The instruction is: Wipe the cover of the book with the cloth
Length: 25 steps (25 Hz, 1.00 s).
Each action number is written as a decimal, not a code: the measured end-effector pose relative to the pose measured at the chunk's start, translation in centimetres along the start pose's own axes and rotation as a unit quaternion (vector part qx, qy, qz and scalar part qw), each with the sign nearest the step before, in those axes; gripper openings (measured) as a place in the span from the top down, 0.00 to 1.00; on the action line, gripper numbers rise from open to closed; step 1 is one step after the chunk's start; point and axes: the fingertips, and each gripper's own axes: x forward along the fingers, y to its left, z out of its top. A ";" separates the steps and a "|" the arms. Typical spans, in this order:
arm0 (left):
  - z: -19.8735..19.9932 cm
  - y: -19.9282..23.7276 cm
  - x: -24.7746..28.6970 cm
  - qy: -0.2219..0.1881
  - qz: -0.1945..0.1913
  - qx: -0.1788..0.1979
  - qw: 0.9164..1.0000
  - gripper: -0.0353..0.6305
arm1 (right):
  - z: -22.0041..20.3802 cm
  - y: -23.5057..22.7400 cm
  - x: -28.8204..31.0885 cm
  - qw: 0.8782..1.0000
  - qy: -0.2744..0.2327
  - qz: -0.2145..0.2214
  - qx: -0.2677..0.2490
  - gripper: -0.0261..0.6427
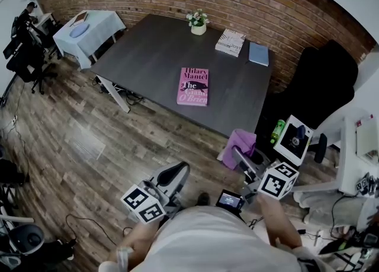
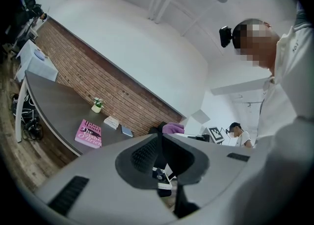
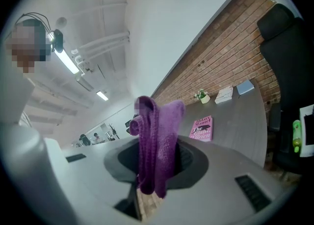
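Observation:
A pink book (image 1: pixel 193 86) lies flat on the dark grey table (image 1: pixel 148 51), cover up, near its front edge; it also shows in the left gripper view (image 2: pixel 89 134) and the right gripper view (image 3: pixel 201 128). My right gripper (image 1: pixel 241 159) is held low in front of the table, off its front right corner, shut on a purple cloth (image 3: pixel 154 143) that sticks up between the jaws; the cloth (image 1: pixel 239 146) hangs bunched at its tip. My left gripper (image 1: pixel 176 177) is held near my body, well short of the table, shut with nothing in it.
At the table's far edge stand a small potted plant (image 1: pixel 198 22), a pale book (image 1: pixel 230 42) and a blue notebook (image 1: pixel 259 54). A black chair (image 1: pixel 323 81) stands right of the table. A smaller table with a white cloth (image 1: pixel 89 31) is at the far left.

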 end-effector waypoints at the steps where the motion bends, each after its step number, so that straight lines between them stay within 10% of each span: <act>1: -0.2 0.0 0.2 0.000 0.002 0.000 1.000 0.89 | 0.1 -0.2 -0.1 1.000 0.002 0.003 0.002 0.80; 25: -2.4 3.1 4.8 0.011 0.070 -0.011 0.997 0.89 | 0.7 -7.9 0.9 0.997 0.072 -0.028 -0.030 0.81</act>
